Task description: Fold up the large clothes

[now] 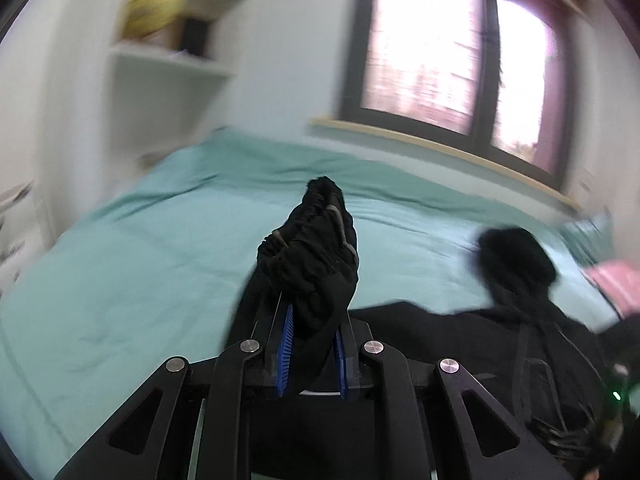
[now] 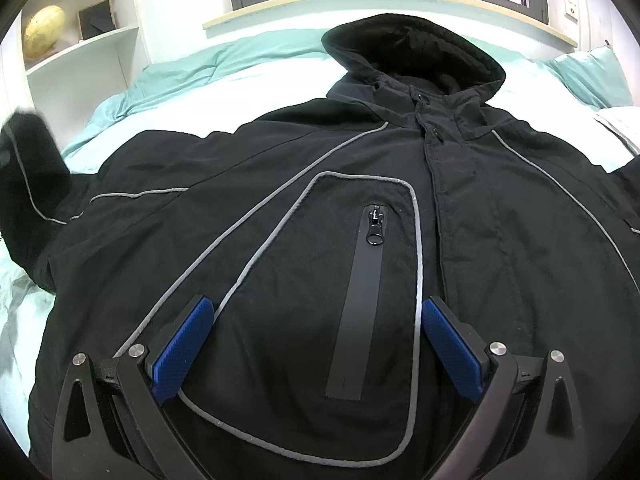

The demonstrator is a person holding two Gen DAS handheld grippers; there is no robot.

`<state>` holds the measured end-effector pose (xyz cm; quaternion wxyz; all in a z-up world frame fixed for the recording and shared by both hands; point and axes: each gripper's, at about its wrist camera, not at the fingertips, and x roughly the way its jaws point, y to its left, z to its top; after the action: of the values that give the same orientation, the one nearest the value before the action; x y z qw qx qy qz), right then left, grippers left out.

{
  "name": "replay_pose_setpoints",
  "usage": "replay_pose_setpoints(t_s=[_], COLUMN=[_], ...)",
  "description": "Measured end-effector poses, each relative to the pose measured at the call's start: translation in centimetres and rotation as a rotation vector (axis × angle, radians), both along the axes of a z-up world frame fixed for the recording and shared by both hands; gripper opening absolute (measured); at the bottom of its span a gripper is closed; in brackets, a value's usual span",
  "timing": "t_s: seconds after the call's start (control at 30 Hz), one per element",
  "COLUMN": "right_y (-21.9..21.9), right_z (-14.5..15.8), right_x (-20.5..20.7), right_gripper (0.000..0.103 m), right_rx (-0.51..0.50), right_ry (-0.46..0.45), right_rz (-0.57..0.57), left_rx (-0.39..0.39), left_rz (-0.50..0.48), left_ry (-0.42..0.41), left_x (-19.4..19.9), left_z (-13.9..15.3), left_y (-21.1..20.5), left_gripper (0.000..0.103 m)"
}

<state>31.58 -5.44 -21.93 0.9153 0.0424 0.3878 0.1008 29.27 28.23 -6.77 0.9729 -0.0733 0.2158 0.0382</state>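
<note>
On bed [image 2: 168,76], teal cover: black hooded jacket [image 2: 320,208] spread flat, front up, hood [image 2: 416,52] toward window-side edge. Near bed's left edge: sleeve cuff [image 1: 316,248] lifted clear of cover, bunched between blue pads of left gripper [image 1: 314,344], jaws clenched on it; rest of sleeve hangs down from there. Middle of bed: chest pocket panel with grey piping and zip [image 2: 376,224], right gripper [image 2: 316,340] hovering above it, jaws spread wide, nothing between pads. Pink cloth [image 1: 616,284] near bed's right edge.
</note>
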Motion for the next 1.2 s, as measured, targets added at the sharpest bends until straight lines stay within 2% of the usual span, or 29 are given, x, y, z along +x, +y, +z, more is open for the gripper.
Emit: replay_pose_setpoints(t_s=[0.1, 0.23, 0.3, 0.47, 0.53, 0.6, 0.67, 0.7, 0.8, 0.9, 1.03, 1.13, 1.2], right_y=[-0.2, -0.3, -0.3, -0.2, -0.2, -0.1, 0.0, 0.0, 0.1, 0.9, 4.2, 6.8, 8.4], right_z=[-0.1, -0.2, -0.2, -0.2, -0.3, -0.4, -0.4, -0.3, 0.3, 2.3, 5.5, 6.3, 6.2], right_x=[0.0, 0.0, 0.0, 0.0, 0.1, 0.1, 0.2, 0.1, 0.1, -0.5, 0.4, 2.2, 3.6], right_gripper=[0.103, 0.103, 0.103, 0.103, 0.103, 0.103, 0.103, 0.103, 0.103, 0.103, 0.103, 0.103, 0.094], right_rx=[0.010, 0.018, 0.018, 0.012, 0.009, 0.002, -0.007, -0.010, -0.018, -0.020, 0.074, 0.110, 0.120], right_ry=[0.000, 0.000, 0.000, 0.002, 0.005, 0.010, 0.015, 0.018, 0.042, 0.045, 0.084, 0.129, 0.154], right_rz=[0.000, 0.001, 0.001, -0.001, -0.001, -0.001, -0.002, -0.004, -0.006, 0.020, 0.113, 0.132, 0.135], left_rx=[0.048, 0.068, 0.099, 0.111, 0.093, 0.064, 0.011, -0.008, -0.068, -0.105, -0.089, -0.087, -0.066], left_rz=[-0.151, -0.256, -0.334, -0.402, -0.410, -0.419, -0.460, -0.475, -0.511, -0.514, -0.447, -0.380, -0.303], left_ry=[0.038, 0.118, 0.209, 0.369, 0.367, 0.346, 0.323, 0.312, 0.251, 0.210, 0.194, 0.142, 0.118], left_x=[1.3, 3.0, 4.3, 6.3, 6.1, 5.7, 5.1, 4.8, 3.0, 1.7, 0.4, -0.6, -0.7], left_z=[0.2, -1.8, -4.4, -10.8, -11.4, -10.9, -10.2, -9.7, -8.5, -7.7, -7.0, -6.2, -6.2], left_y=[-6.7, -11.6, -14.2, -14.5, -13.9, -13.4, -13.1, -13.4, -13.4, -12.3, -10.3, -7.9, -6.3], left_gripper=[0.018, 0.017, 0.017, 0.019, 0.020, 0.025, 0.042, 0.045, 0.045, 0.046, 0.046, 0.046, 0.046])
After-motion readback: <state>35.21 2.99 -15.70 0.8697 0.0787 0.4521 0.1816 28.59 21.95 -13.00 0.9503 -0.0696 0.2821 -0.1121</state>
